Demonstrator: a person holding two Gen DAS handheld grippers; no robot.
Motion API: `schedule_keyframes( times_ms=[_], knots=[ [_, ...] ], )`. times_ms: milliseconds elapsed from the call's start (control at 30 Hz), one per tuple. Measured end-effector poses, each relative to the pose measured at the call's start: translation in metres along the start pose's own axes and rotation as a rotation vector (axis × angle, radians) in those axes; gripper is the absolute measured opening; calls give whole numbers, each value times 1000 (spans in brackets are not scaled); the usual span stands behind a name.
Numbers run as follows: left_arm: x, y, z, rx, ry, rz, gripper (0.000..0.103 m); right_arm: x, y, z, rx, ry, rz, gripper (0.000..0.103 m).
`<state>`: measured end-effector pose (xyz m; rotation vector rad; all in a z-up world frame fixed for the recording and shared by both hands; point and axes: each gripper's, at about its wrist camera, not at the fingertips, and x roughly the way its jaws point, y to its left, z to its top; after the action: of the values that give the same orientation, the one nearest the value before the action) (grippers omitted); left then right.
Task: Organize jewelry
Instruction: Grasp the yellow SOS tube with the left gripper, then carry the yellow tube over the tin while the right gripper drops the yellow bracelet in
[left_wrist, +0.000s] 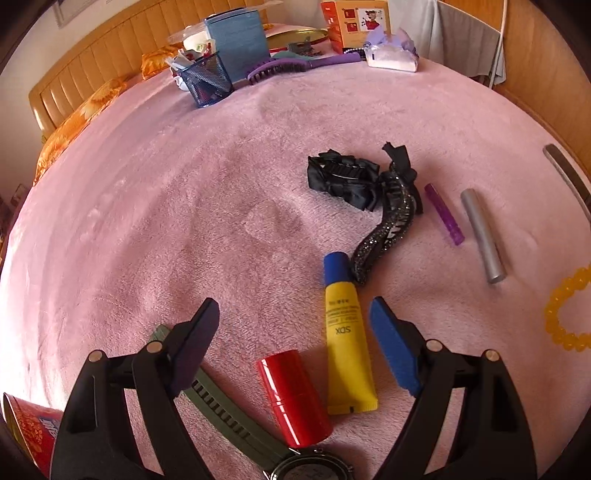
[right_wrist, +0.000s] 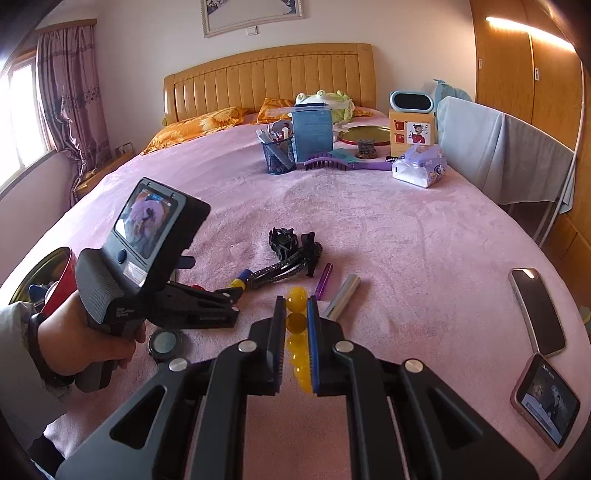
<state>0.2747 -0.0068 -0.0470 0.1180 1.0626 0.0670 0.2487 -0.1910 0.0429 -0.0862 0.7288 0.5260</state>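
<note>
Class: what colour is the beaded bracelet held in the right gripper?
Translucent yellow bracelet, clearest in the right wrist view, clamped in the right gripper.

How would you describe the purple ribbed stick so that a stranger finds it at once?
On the pink blanket, look beside the heap of black hair clips. The purple ribbed stick lies between the sparkly black clip and a smooth silver tube; it alone is translucent purple.

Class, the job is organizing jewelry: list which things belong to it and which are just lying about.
Belong:
yellow bead bracelet, clamped in the right gripper
watch
left gripper, open

Lying about:
red tube
yellow tube
hairbrush
phones
</note>
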Motion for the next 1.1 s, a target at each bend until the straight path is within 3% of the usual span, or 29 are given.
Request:
schedule_keyframes(
  times_ms=[100,267,367,467,533,567,600,633,767,900,1100],
  knots=[
    [4,3,0,20,14,50,82,3,-1,-1,11,-2,6,12],
    [15,-16,5,61,54,17,82,3,-4,-8,25,3,24,12],
    [21,-33,1,92,89,-97,82,2,-8,-10,31,6,21,12],
    [19,-39,-1,108,79,-110,81,-1,-14,-11,39,3,14,12],
    [16,-35,-2,76,87,-167,52,-3,-17,-11,47,0,12,12],
    [14,-32,-3,53,96,-173,31,-4,-17,-11,50,-1,10,12],
    [11,-29,-4,35,98,-180,23,-5,-17,-11,51,-3,9,12],
    [5,-27,-6,35,92,-196,22,-6,-16,-11,52,-4,10,12],
    [-30,-28,-18,62,18,-225,22,-12,-7,-10,45,-10,14,12],
    [-81,-10,-35,28,-89,-265,22,-22,15,-4,14,-18,24,12],
    [-155,63,-80,-68,-201,-255,22,-32,83,14,-91,-37,95,12]
  ],
)
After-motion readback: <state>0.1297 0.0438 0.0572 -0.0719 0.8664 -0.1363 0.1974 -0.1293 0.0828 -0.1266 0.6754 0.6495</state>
